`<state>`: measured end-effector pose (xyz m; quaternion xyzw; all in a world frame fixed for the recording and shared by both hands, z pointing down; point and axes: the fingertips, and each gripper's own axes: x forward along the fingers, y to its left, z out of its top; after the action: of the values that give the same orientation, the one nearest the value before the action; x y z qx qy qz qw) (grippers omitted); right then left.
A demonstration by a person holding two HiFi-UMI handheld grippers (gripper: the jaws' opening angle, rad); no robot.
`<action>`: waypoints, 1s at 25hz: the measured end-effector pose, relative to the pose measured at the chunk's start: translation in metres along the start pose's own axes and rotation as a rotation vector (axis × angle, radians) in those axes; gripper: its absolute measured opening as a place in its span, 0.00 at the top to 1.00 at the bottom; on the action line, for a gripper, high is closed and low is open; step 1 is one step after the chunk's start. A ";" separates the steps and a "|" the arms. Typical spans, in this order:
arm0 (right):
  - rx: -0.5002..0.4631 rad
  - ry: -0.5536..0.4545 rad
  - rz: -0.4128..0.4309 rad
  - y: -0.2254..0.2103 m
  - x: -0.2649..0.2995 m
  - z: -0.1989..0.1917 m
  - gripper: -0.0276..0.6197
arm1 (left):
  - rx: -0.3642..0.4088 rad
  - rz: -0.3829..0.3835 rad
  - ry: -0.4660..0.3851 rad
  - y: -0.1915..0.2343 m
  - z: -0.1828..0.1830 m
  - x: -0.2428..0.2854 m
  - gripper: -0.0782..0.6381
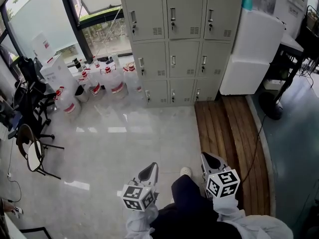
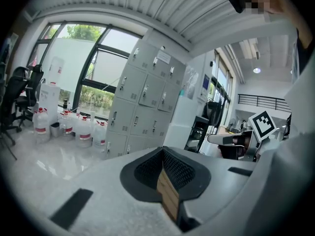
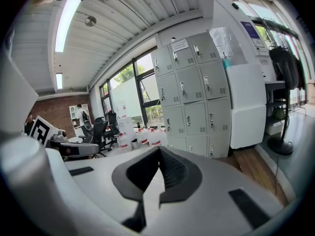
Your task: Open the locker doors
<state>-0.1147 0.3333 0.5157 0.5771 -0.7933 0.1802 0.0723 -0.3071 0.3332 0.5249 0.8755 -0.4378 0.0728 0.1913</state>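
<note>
Left hand-held gripper (image 1: 149,173) and right hand-held gripper (image 1: 212,159) are closed, empty; lockers (image 1: 182,44) stand well away across the floor (image 1: 129,133), doors shut. Best approach: walk up squarely, parting the jaws before reaching a handle (image 1: 172,18).

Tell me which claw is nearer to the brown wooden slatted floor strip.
Right. The right claw hangs at the wooden strip's left edge; the left claw is further left, over pale tiles.

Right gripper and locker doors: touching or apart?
Apart. The head view shows a stretch of floor between the right gripper and the locker doors.
</note>
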 end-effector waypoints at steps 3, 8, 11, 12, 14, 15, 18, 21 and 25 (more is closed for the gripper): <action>0.005 0.007 -0.001 -0.014 0.012 0.006 0.96 | 0.009 -0.006 -0.004 -0.001 0.010 0.018 0.88; 0.011 0.001 0.001 -0.035 0.043 0.021 0.96 | 0.031 -0.003 -0.001 0.008 0.024 0.047 0.88; 0.008 0.000 0.005 -0.050 0.062 0.032 0.96 | 0.036 0.003 -0.001 0.014 0.035 0.067 0.88; 0.010 0.002 0.006 -0.054 0.068 0.036 0.96 | 0.040 0.005 0.000 0.017 0.038 0.075 0.88; 0.011 0.003 0.011 -0.063 0.080 0.042 0.96 | 0.046 0.009 0.000 0.022 0.046 0.089 0.88; 0.009 0.003 0.015 -0.067 0.086 0.046 0.96 | 0.048 0.011 -0.002 0.024 0.050 0.095 0.88; 0.005 0.002 0.021 -0.082 0.105 0.058 0.96 | 0.057 0.016 -0.008 0.030 0.063 0.117 0.88; -0.004 -0.008 0.024 -0.098 0.124 0.072 0.96 | 0.066 0.022 -0.012 0.036 0.074 0.138 0.88; -0.014 -0.016 0.029 -0.117 0.145 0.086 0.96 | 0.068 0.039 -0.021 0.046 0.086 0.162 0.88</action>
<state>-0.0434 0.1411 0.5062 0.5666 -0.8032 0.1713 0.0674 -0.2486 0.1542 0.5064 0.8736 -0.4538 0.0822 0.1555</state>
